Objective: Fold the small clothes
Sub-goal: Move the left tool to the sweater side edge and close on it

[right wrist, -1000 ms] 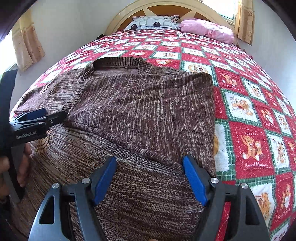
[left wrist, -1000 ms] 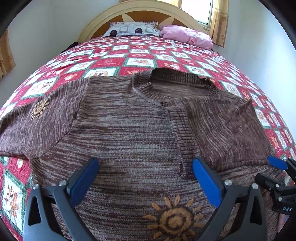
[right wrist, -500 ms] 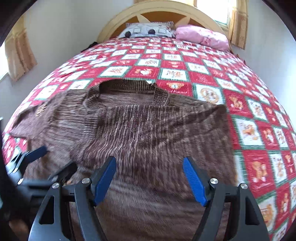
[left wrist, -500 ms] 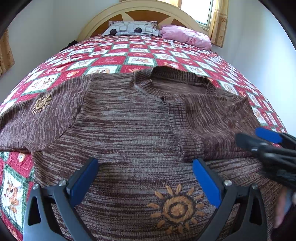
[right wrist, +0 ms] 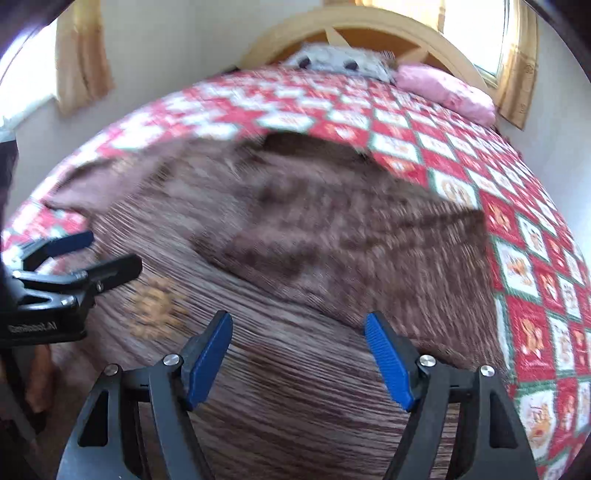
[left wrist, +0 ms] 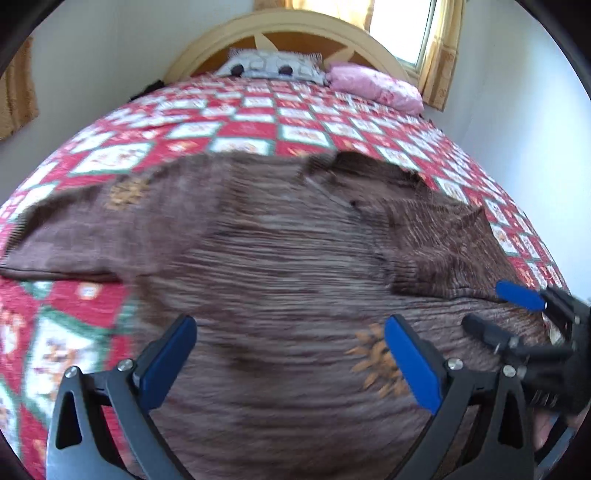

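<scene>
A brown knitted sweater (left wrist: 280, 258) with orange sun motifs lies flat on the bed, neck toward the headboard. Its right sleeve (left wrist: 443, 247) is folded across the body; its left sleeve (left wrist: 74, 229) lies spread out to the left. My left gripper (left wrist: 290, 354) is open and empty above the lower body of the sweater. My right gripper (right wrist: 297, 350) is open and empty above the sweater's lower right part (right wrist: 332, 258). Each gripper shows in the other's view: the right one at the right edge (left wrist: 506, 310), the left one at the left edge (right wrist: 96, 251). Both views are blurred.
The bed has a red, white and green patchwork quilt (left wrist: 258, 125) (right wrist: 517, 229). A grey pillow (left wrist: 273, 68) and a pink pillow (left wrist: 376, 86) lie by the curved wooden headboard (left wrist: 295, 29). Walls and curtained windows surround the bed.
Both grippers have pulled back and risen from the sweater, so more of it and the quilt shows. The right gripper has shifted left toward the sweater's middle. Both stay open.
</scene>
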{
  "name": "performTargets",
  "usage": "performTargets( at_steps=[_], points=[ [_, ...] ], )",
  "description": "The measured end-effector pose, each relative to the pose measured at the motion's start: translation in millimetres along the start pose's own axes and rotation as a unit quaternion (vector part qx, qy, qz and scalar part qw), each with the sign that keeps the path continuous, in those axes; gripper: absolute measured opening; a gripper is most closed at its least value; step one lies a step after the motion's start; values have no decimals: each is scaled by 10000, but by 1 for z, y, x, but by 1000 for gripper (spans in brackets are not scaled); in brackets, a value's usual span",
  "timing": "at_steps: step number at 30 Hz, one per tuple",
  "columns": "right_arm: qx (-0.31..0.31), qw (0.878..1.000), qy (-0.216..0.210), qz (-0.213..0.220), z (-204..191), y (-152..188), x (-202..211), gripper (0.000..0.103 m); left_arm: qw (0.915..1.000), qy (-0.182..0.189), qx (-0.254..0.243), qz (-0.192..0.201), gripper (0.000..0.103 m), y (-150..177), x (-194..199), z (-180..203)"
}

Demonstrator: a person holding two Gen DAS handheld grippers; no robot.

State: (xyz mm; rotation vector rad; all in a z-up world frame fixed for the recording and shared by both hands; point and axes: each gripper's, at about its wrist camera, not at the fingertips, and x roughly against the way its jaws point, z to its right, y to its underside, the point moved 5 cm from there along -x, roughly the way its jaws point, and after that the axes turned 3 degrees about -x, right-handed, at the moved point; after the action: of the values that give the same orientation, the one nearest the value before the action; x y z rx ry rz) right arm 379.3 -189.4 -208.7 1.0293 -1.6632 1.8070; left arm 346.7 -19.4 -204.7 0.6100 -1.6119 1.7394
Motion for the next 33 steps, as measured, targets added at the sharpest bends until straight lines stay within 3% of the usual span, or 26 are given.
performTargets(
  at_steps=[5,8,10,14,19,21,24,26,30,33],
  points=[
    [370,9990,-168,180,-38,-22,-16,75,9992,-257,270,132,103,2,22,-40],
    [427,9988,-186,-145,-52,-25,-45,55,9988,-363,307,150,103,3,31,-57],
    [100,9985,-410,-361,-52,-20,-53,56,9982,-506,255,194,103,4,38,-74],
    [170,9929,-1029,-571,-63,-4,-34,56,9949,-940,182,327,103,2,50,-113],
    [240,9980,-584,-103,-71,3,-10,57,9847,-1617,598,235,103,-3,46,-180],
    [243,9982,-537,77,-81,1,-6,57,9771,-1912,918,200,103,-2,44,-209],
    [464,9977,-431,227,-98,2,-3,57,9696,-1929,1503,139,102,2,43,-247],
    [671,9968,-320,277,-110,5,-6,57,9666,-1838,1778,174,94,2,41,-263],
    [871,9957,-225,224,-119,16,-14,57,9687,-1477,1997,17,79,1,24,-271],
    [915,9954,-128,266,-120,18,-15,60,9668,-1478,2082,-76,72,-3,10,-275]
  ],
)
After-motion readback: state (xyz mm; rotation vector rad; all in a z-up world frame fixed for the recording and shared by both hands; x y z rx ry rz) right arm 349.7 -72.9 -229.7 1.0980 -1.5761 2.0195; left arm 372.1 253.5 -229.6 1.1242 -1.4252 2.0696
